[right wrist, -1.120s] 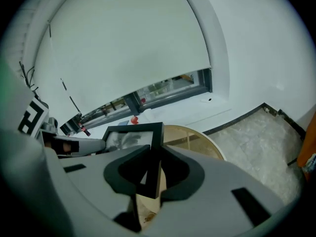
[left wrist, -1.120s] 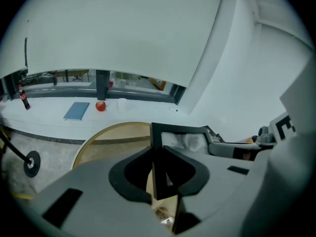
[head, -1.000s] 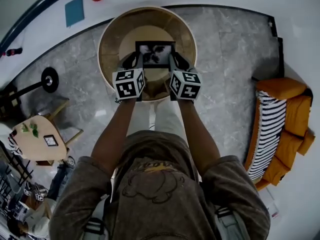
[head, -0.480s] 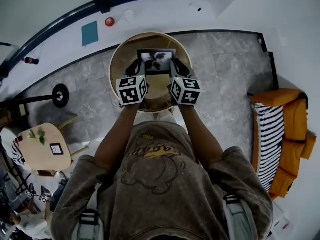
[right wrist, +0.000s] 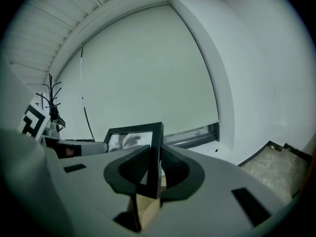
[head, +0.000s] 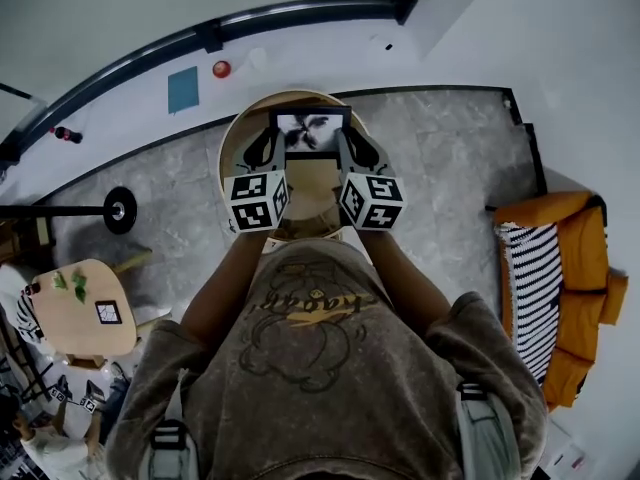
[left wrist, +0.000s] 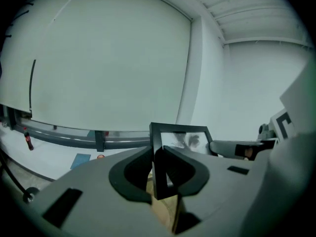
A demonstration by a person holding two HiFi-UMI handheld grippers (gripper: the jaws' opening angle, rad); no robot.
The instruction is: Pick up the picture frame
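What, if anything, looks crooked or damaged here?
Nothing stands out: the picture frame is level and looks intact, its left edge clamped in the left tongs, its right edge in the right tongs.

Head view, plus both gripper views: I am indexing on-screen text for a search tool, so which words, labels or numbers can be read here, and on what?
No text can be read.
On the shirt: lettering above the cartoon print, too blurred to read.
On the cubes of the left gripper and right gripper: black-and-white square patterns, no words.
In the picture frame: a photo only, no words.
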